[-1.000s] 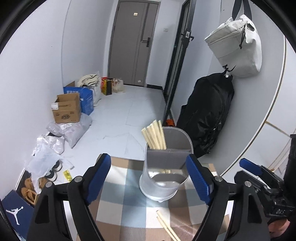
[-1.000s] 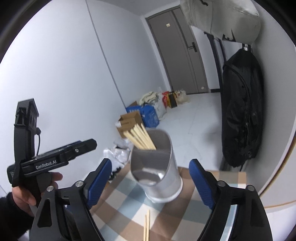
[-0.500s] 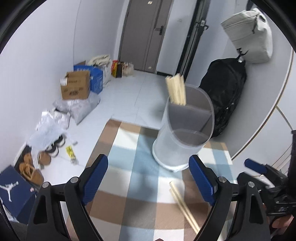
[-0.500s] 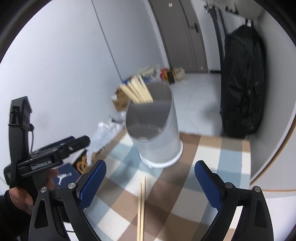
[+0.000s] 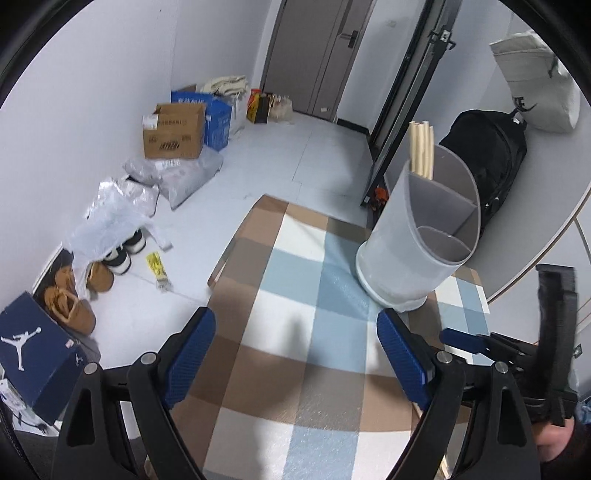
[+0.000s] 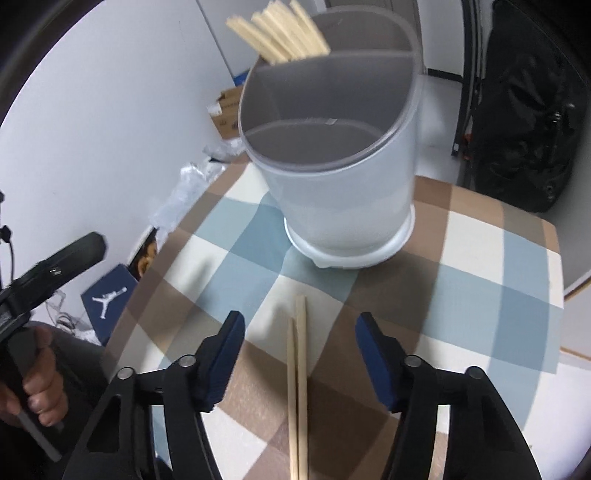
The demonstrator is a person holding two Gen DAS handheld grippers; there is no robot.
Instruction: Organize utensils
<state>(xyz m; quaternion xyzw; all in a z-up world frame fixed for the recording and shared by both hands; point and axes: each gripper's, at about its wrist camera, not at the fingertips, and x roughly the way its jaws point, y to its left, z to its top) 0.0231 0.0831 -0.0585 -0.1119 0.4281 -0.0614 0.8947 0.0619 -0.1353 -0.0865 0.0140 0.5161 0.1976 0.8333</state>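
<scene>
Chopsticks (image 6: 299, 373) between closing, down-tilted right tongs (image 6: 300, 354)

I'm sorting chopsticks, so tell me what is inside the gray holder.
The holder has three sections. A bundle of chopsticks stands in the back left one. The other two look empty, though their bottoms are hidden by the walls.

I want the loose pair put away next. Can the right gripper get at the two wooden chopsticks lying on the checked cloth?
Probably yes. The two wooden chopsticks lie flat between the closing jaws of the right gripper, with nothing over them; the grey divided utensil holder stands clear beyond their tips.
</scene>
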